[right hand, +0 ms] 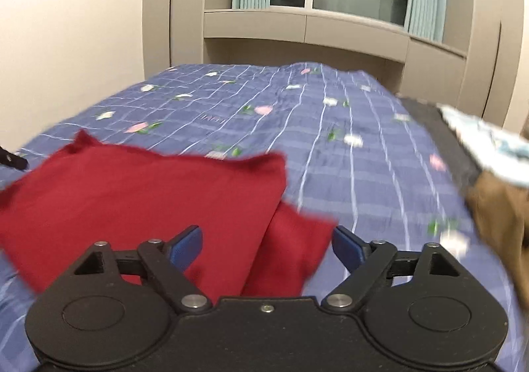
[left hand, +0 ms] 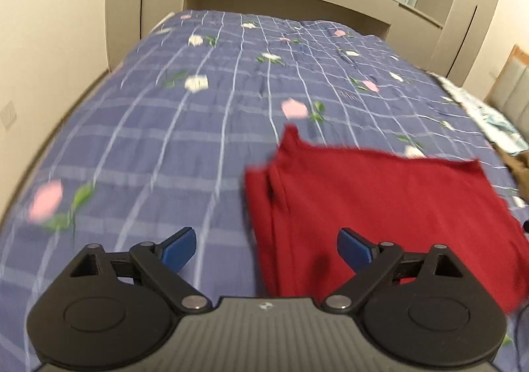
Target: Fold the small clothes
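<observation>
A dark red garment [left hand: 380, 206] lies folded on the blue flowered bedspread [left hand: 185, 127]. In the left wrist view it is at the lower right, and my left gripper [left hand: 266, 251] hovers open and empty over its left edge. In the right wrist view the red garment [right hand: 142, 196] is at the lower left, with a lower layer sticking out at its right. My right gripper [right hand: 267, 246] is open and empty just above its near right corner. Both views are blurred by motion.
A brown garment [right hand: 499, 213] and a white-and-teal patterned cloth [right hand: 489, 137] lie at the bed's right edge. Beige cabinets [right hand: 304, 28] and a window stand beyond the bed's far end. A wall [left hand: 49, 41] runs along the left side.
</observation>
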Demonstrator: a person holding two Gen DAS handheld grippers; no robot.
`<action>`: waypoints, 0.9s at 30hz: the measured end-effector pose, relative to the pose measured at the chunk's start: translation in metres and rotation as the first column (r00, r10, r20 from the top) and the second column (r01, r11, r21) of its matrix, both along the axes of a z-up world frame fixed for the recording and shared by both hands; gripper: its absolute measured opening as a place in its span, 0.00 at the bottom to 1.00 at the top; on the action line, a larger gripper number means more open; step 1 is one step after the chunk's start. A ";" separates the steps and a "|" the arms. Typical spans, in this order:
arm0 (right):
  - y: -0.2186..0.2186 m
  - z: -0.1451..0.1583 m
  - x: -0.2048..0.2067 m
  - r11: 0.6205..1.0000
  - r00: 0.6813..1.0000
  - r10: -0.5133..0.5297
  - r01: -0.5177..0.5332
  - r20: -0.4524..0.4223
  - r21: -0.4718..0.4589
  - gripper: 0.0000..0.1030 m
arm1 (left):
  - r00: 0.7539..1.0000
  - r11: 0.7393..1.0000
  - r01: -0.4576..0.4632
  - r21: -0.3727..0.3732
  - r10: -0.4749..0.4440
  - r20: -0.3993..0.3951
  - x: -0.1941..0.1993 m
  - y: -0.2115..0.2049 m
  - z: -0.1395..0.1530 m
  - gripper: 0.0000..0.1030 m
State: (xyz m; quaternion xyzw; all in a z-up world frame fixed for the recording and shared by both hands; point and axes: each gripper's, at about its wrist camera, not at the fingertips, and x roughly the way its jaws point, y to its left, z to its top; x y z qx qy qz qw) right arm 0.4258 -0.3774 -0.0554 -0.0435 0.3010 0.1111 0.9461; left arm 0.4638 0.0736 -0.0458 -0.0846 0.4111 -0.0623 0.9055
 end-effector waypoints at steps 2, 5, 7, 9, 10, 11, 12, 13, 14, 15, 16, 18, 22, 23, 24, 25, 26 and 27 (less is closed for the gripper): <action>0.000 -0.006 -0.024 1.000 1.000 -0.009 0.010 -0.016 0.022 0.75 | 1.000 1.000 0.009 -0.027 -0.009 -0.012 -0.021 0.000 -0.005 0.92; 0.000 -0.016 -0.044 0.997 0.998 -0.031 0.035 -0.056 0.062 0.68 | 1.000 1.000 0.006 -0.026 -0.007 -0.031 -0.044 -0.005 -0.012 0.92; 0.002 -0.023 -0.053 0.994 0.995 -0.056 0.063 -0.079 0.092 0.63 | 0.999 1.000 0.012 -0.005 -0.012 -0.031 -0.054 -0.010 -0.015 0.92; 0.006 -0.027 -0.057 0.991 0.994 -0.060 0.070 -0.087 0.114 0.58 | 0.999 1.000 0.015 0.014 -0.015 -0.030 -0.058 -0.014 -0.017 0.92; 0.007 -0.029 -0.058 0.990 0.994 -0.063 0.074 -0.087 0.123 0.55 | 1.000 1.000 0.016 0.014 -0.016 -0.026 -0.059 -0.016 -0.018 0.92; 0.009 -0.031 -0.058 0.988 0.994 -0.068 0.079 -0.087 0.131 0.51 | 1.000 1.000 0.010 0.008 -0.009 -0.026 -0.061 -0.018 -0.019 0.92; 0.011 -0.033 -0.058 0.986 0.993 -0.076 0.088 -0.090 0.141 0.43 | 0.999 1.000 -0.003 -0.005 0.003 -0.036 -0.061 -0.018 -0.020 0.89; 0.010 -0.035 -0.056 0.984 0.992 -0.084 0.098 -0.095 0.148 0.30 | 0.999 1.000 -0.010 -0.021 0.009 -0.051 -0.061 -0.018 -0.020 0.84; 0.011 -0.034 -0.055 0.983 0.991 -0.088 0.102 -0.099 0.150 0.23 | 0.998 0.999 -0.019 -0.036 0.016 -0.065 -0.061 -0.019 -0.021 0.82; 0.013 -0.032 -0.054 0.984 0.991 -0.088 0.102 -0.100 0.144 0.11 | 0.997 0.999 -0.028 -0.045 0.024 -0.073 -0.061 -0.019 -0.022 0.81; 0.013 -0.029 -0.055 0.985 0.991 -0.086 0.099 -0.098 0.138 0.08 | 0.997 0.998 -0.037 -0.052 0.033 -0.076 -0.063 -0.020 -0.020 0.81; 0.012 -0.021 -0.056 0.988 0.993 -0.079 0.090 -0.090 0.126 0.07 | 0.997 0.998 -0.036 -0.052 0.032 -0.065 -0.066 -0.021 -0.017 0.82; 0.010 -0.014 -0.061 0.989 0.992 -0.093 0.102 -0.085 0.109 0.05 | 0.997 0.999 -0.034 -0.043 0.031 -0.065 -0.067 -0.024 -0.017 0.83; 0.009 -0.014 -0.064 0.987 0.991 -0.103 0.112 -0.086 0.112 0.05 | 0.997 0.998 -0.037 -0.043 0.034 -0.069 -0.067 -0.024 -0.017 0.83; 0.007 -0.015 -0.065 0.986 0.990 -0.107 0.117 -0.090 0.117 0.05 | 0.997 0.998 -0.041 -0.040 0.038 -0.073 -0.067 -0.024 -0.019 0.83; 0.006 -0.016 -0.067 0.985 0.989 -0.111 0.122 -0.094 0.119 0.05 | 0.996 0.998 -0.043 -0.038 0.040 -0.076 -0.066 -0.023 -0.020 0.83; 0.005 -0.020 -0.069 0.984 0.988 -0.115 0.127 -0.103 0.122 0.05 | 0.996 0.998 -0.043 -0.036 0.040 -0.078 -0.066 -0.023 -0.021 0.83; 0.004 -0.023 -0.070 0.984 0.987 -0.112 0.125 -0.112 0.126 0.06 | 0.996 0.999 -0.042 -0.035 0.039 -0.078 -0.066 -0.022 -0.021 0.83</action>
